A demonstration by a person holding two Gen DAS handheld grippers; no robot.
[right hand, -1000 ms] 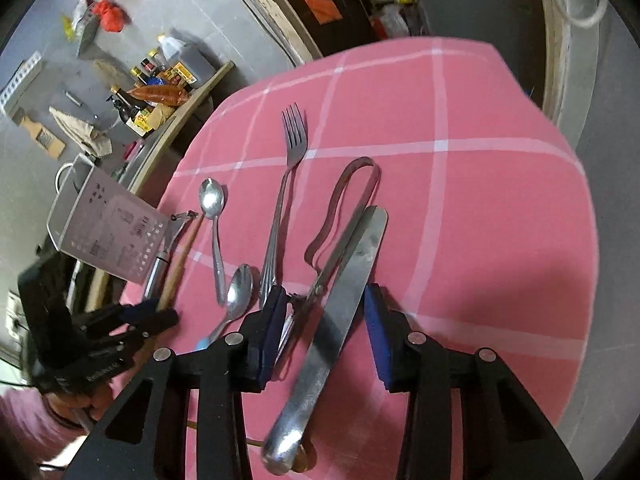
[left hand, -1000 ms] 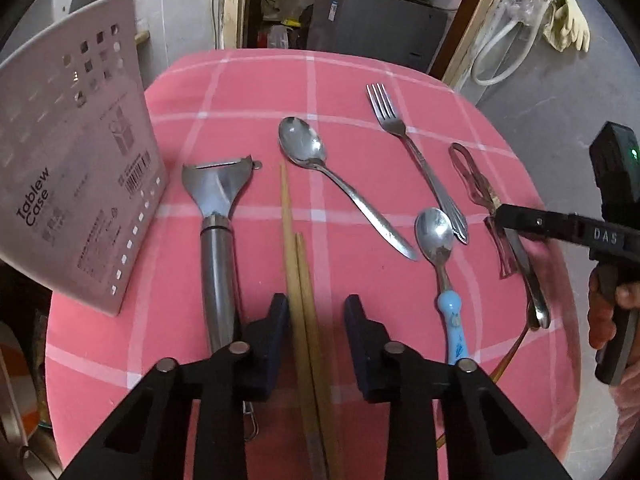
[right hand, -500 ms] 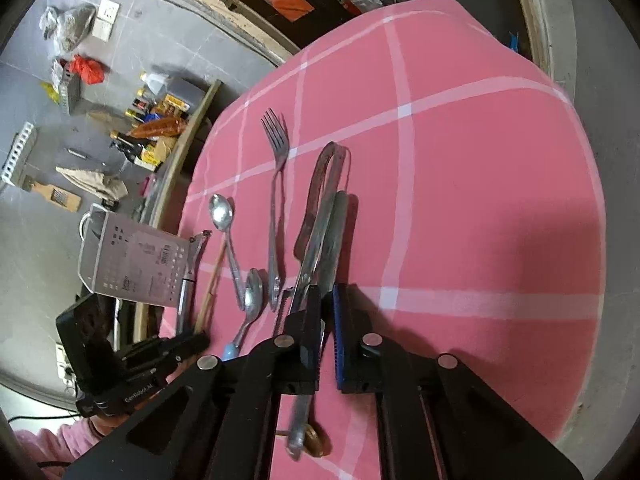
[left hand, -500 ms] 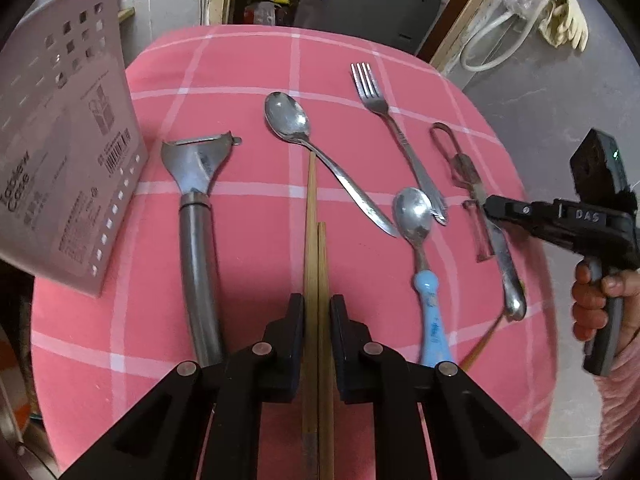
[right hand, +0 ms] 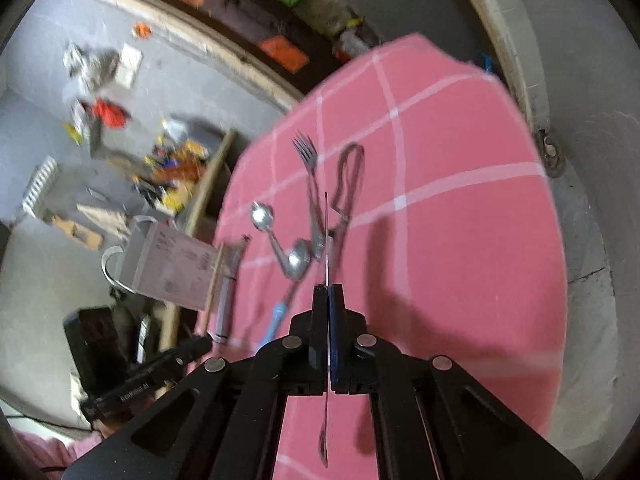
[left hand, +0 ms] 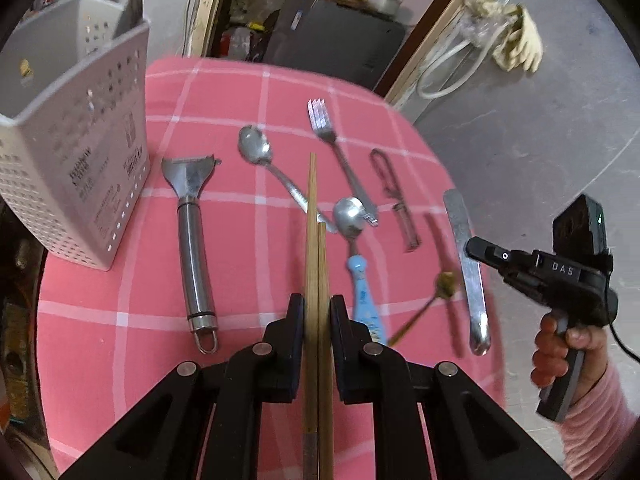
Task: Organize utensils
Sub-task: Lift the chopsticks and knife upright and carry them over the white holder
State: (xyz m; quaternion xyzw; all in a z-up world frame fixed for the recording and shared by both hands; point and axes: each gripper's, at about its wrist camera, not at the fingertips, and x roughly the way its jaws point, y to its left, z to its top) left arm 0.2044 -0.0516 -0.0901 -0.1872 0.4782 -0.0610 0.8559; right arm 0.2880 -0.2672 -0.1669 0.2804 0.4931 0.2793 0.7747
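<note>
My left gripper is shut on a pair of wooden chopsticks and holds them above the pink checked table. My right gripper is shut on a steel butter knife, seen edge-on and lifted off the cloth; the knife also shows in the left wrist view. The white perforated utensil holder stands at the table's left. A peeler, a large spoon, a fork, a blue-handled spoon, metal tongs and a small gold spoon lie on the cloth.
The table's right edge drops to a grey floor. A dark cabinet and a doorway stand behind the table. The right hand's gripper body hovers past the right edge.
Both grippers have risen off the table, the left with the chopsticks and the right with the knife. The knife has turned edge-on. The gold spoon under it now shows.
</note>
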